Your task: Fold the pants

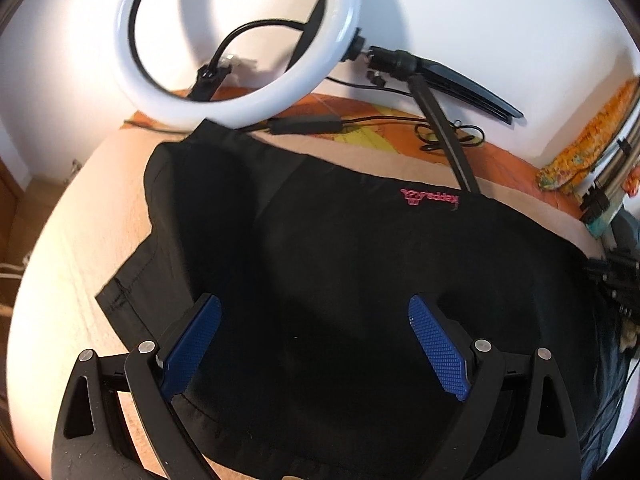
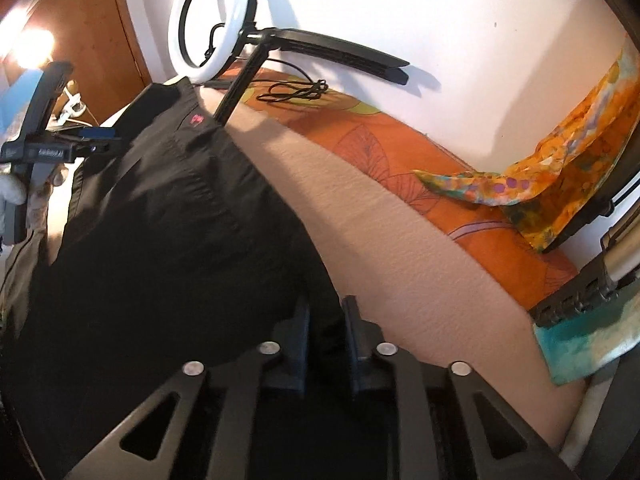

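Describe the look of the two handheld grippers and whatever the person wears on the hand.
The left gripper has matte black linkage arms with triangular cut-outs and silver pivot screws; its fingers carry blue cross-hatched pads. The right gripper has the same black frame and silver screws, with dark pads. The hand on the left gripper wears a white glove.

Support surface: bed [image 2: 360,216] with a beige cover, an orange patterned sheet [image 2: 400,148] along the wall side. Lying directly on it: black pants [image 1: 320,260] spread flat, ring light [image 1: 240,40] stand, coiled black cable [image 2: 296,90], colourful cloth [image 2: 540,172].
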Demonstrator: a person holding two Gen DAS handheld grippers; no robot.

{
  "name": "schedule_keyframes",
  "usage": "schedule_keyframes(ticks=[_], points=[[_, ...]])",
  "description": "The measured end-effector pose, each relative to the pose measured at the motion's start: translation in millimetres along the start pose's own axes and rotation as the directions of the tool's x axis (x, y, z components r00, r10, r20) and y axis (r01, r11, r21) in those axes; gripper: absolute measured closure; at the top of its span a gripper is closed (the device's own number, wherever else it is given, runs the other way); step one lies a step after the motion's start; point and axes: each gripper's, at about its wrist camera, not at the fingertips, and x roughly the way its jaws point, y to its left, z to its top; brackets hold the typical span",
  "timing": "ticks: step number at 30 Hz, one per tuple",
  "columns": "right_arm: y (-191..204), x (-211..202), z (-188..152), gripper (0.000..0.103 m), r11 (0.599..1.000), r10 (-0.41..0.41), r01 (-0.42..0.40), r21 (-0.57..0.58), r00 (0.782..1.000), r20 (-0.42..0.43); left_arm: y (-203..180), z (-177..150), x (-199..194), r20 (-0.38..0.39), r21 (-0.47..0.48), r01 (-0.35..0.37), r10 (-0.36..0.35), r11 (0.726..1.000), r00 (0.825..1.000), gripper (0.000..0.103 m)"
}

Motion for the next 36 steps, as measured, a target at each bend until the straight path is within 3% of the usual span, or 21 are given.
schedule_keyframes(ticks=[4, 11, 17, 20, 23, 29, 34, 36], points=[[11.0, -14.1, 2.5, 0.095, 1.000, -0.023, 0.023, 0.004, 1.000, 0.017, 12.1, -0.7, 6.6, -0.015, -0.050, 0.019, -0.020, 0.999, 1.000, 0.009], [36.3, -67.0, 2.0, 0.097, 0.999, -0.051, 0.051, 0.008, 0.990, 0.128, 17.9, -2.8, 9.6, -0.009, -0.076, 0.037, -0.038, 0.996, 0.999, 0.009], [86.8, -112.0, -5.6, 0.097, 0.991, -0.083, 0.102, -0.084, 0.976, 0.201, 27.9, 8.5, -15.8, 0.042, -0.159, 0.082, -0.076, 0.984, 0.996, 0.009], [112.3, -128.3, -14.5, 0.097, 0.991, -0.053, 0.079, -0.112, 0.975, 0.216, 34.1, 18.8, -36.7, 0.091, -0.202, 0.121, -0.104, 0.972, 0.990, 0.008], [134.7, -135.5, -22.9, 0.097, 0.988, -0.031, 0.063, -0.141, 0.975, 0.218, 33.2, 27.4, -44.7, 0.090, -0.231, 0.151, -0.133, 0.961, 0.987, 0.008], [173.1, -129.7, -46.0, 0.097, 0.978, 0.010, 0.030, -0.209, 0.982, 0.187, 5.9, 39.8, -45.2, 0.030, -0.174, 0.155, -0.152, 0.972, 0.988, 0.007], [195.7, -122.1, -58.5, 0.097, 0.968, 0.049, -0.005, -0.252, 0.985, 0.167, -19.8, 39.7, -19.0, -0.102, -0.113, 0.115, -0.126, 0.987, 0.987, 0.007], [200.5, -120.4, -61.6, 0.097, 0.966, 0.054, -0.010, -0.260, 0.986, 0.160, -23.8, 40.8, -7.6, -0.126, -0.103, 0.063, -0.076, 0.993, 0.989, 0.007]])
